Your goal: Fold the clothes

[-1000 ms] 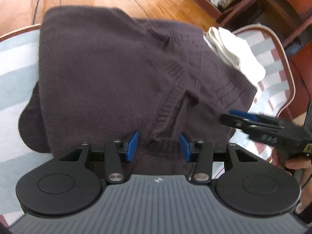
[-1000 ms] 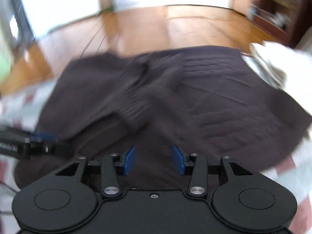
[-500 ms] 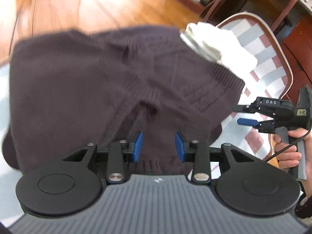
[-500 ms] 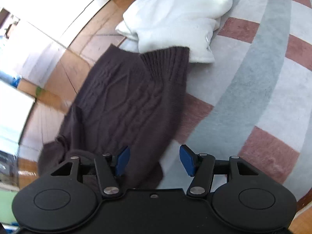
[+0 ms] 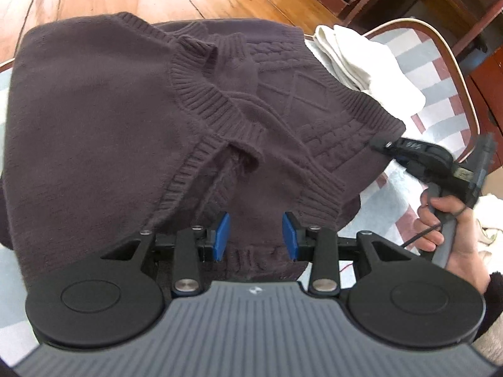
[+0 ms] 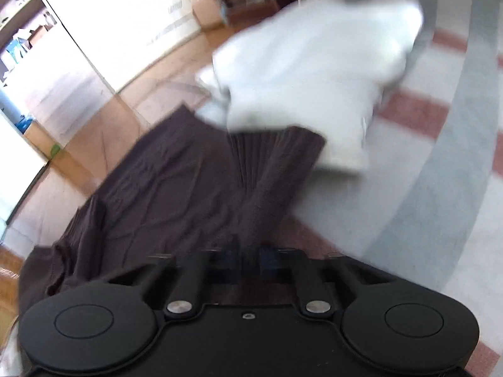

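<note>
Dark purple-brown cable-knit sweater (image 5: 132,119): spread ahead of left claw (image 5: 256,235), whose jaws stand apart, empty. Right claw (image 6: 248,257): open half a second ago, now pinched on the sweater's ribbed hem corner; next fold likely starting. White folded garment (image 6: 314,72) beyond, unmoved.

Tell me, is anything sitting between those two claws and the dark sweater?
Nothing visible. The left gripper hovers open right at the dark knit sweater's near edge. The right gripper appears shut on its ribbed corner, beside a white garment.
</note>
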### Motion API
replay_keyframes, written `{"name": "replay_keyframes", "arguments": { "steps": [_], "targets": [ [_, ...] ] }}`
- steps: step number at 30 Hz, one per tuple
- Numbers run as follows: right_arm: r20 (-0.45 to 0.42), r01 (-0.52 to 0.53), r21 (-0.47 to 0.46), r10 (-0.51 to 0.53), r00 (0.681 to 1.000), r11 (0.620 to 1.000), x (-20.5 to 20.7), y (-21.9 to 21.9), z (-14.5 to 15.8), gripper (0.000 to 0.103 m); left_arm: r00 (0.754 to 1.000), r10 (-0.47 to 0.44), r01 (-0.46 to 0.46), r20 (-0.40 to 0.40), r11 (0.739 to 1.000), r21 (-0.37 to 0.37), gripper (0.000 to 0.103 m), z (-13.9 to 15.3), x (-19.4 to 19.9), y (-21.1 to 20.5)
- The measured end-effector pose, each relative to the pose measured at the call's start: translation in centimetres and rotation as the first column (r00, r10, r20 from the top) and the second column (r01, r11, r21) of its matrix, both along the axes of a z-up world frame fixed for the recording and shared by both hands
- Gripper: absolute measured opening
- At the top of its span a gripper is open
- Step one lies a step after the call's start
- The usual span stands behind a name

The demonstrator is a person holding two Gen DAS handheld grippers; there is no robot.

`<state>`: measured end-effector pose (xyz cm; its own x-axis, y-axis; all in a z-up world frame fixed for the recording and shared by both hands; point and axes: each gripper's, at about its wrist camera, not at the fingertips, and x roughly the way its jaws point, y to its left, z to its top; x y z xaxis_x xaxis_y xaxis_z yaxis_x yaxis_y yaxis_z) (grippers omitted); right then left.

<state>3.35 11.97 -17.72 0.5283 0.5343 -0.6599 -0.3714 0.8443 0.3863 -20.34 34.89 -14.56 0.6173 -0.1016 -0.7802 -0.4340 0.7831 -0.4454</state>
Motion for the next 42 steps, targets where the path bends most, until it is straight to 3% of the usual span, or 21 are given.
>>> {"name": "replay_keyframes", "arguments": {
  "steps": [2, 5, 8, 9, 10, 11, 14, 17, 21, 24, 28, 31, 33, 35, 36, 39, 40, 41, 42],
  "targets": [
    [0.121, -0.089, -0.009, 0.089, 0.989, 0.996, -2.1, 1.5, 2.3, 0.011, 1.0, 0.019, -0.019, 0.009, 1.0, -0.004, 0.036, 0.5, -0.5, 0.5],
    [0.259, -0.28, -0.003, 0.271, 0.927, 0.96, -5.8, 4.5, 6.3, 0.01, 0.995, 0.096, -0.097, 0.024, 0.993, 0.065, 0.036, 1.9, -2.0, 1.3],
    [0.276, -0.462, 0.097, 0.422, 0.863, 0.881, -8.6, 7.1, 9.1, 0.01, 0.982, 0.182, -0.186, 0.042, 0.966, 0.18, 0.036, 3.7, -3.7, 2.0],
    [0.279, -0.517, 0.129, 0.469, 0.838, 0.846, -9.5, 7.9, 9.8, 0.01, 0.977, 0.208, -0.212, 0.044, 0.937, 0.277, 0.036, 4.5, -4.4, 1.8],
    [0.279, -0.568, 0.151, 0.517, 0.809, 0.809, -10.7, 8.6, 10.2, 0.01, 0.97, 0.236, -0.243, 0.062, 0.918, 0.313, 0.036, 5.0, -5.4, 1.8],
    [0.27, -0.623, 0.166, 0.572, 0.775, 0.765, -11.9, 9.4, 10.3, 0.01, 0.961, 0.262, -0.276, 0.086, 0.917, 0.287, 0.036, 5.2, -6.5, 2.2],
    [0.248, -0.751, 0.168, 0.71, 0.659, 0.638, -15.6, 11.2, 9.7, 0.01, 0.916, 0.369, -0.386, 0.159, 0.918, 0.088, 0.036, 4.2, -10.3, 4.3],
    [0.145, -0.843, 0.077, 0.831, 0.538, 0.532, -18.3, 12.6, 6.1, 0.01, 0.897, 0.416, -0.427, 0.149, 0.903, 0.049, 0.036, 2.9, -12.3, 5.3],
    [0.018, -0.861, -0.062, 0.863, 0.504, 0.504, -20.0, 13.3, 1.8, 0.01, 0.907, 0.392, -0.394, 0.155, 0.919, -0.017, 0.036, 1.7, -12.8, 4.9],
    [0.011, -0.855, -0.047, 0.856, 0.516, 0.516, -19.5, 13.0, 2.3, 0.01, 0.918, 0.349, -0.343, 0.189, 0.937, -0.069, 0.039, 1.0, -12.3, 4.4],
    [0.024, -0.865, -0.147, 0.876, 0.482, 0.48, -20.5, 13.5, 2.8, 0.01, 0.925, 0.291, -0.262, 0.245, 0.954, -0.145, 0.041, -0.1, -10.8, 4.2],
    [0.038, -0.86, -0.182, 0.878, 0.478, 0.476, -21.1, 13.4, 2.7, 0.01, 0.944, 0.224, -0.178, 0.244, 0.964, -0.197, 0.043, -1.1, -9.4, 3.7],
    [0.049, -0.859, -0.201, 0.881, 0.471, 0.47, -21.5, 13.2, 2.5, 0.01, 0.968, 0.113, -0.07, 0.224, 0.979, -0.192, 0.056, -1.4, -8.1, 2.7],
    [0.055, -0.864, -0.235, 0.893, 0.446, 0.445, -22.0, 13.3, 2.6, 0.011, 0.981, 0.024, 0.001, 0.194, 0.991, -0.132, 0.062, -1.4, -7.1, 1.4],
    [0.057, -0.866, -0.25, 0.899, 0.434, 0.433, -22.3, 13.5, 2.6, 0.011, 0.982, 0.025, -0.003, 0.189, 0.994, -0.113, 0.063, -1.5, -6.9, 1.2],
    [0.055, -0.871, -0.26, 0.906, 0.419, 0.418, -22.5, 13.8, 2.4, 0.011, 0.968, 0.12, -0.079, 0.22, 0.979, -0.186, 0.064, -2.5, -6.8, 2.3],
    [0.056, -0.871, -0.255, 0.905, 0.421, 0.421, -22.5, 13.8, 2.3, 0.011, 0.961, 0.15, -0.099, 0.233, 0.971, -0.216, 0.059, -2.8, -7.0, 2.9],
    [0.054, -0.87, -0.249, 0.903, 0.426, 0.425, -22.5, 13.8, 2.2, 0.011, 0.955, 0.172, -0.117, 0.24, 0.966, -0.229, 0.044, -3.0, -7.2, 3.3],
    [0.047, -0.869, -0.242, 0.9, 0.433, 0.431, -22.4, 14.0, 2.0, 0.011, 0.959, 0.17, -0.126, 0.225, 0.972, -0.197, 0.024, -3.1, -7.1, 3.5]
  ]
}}
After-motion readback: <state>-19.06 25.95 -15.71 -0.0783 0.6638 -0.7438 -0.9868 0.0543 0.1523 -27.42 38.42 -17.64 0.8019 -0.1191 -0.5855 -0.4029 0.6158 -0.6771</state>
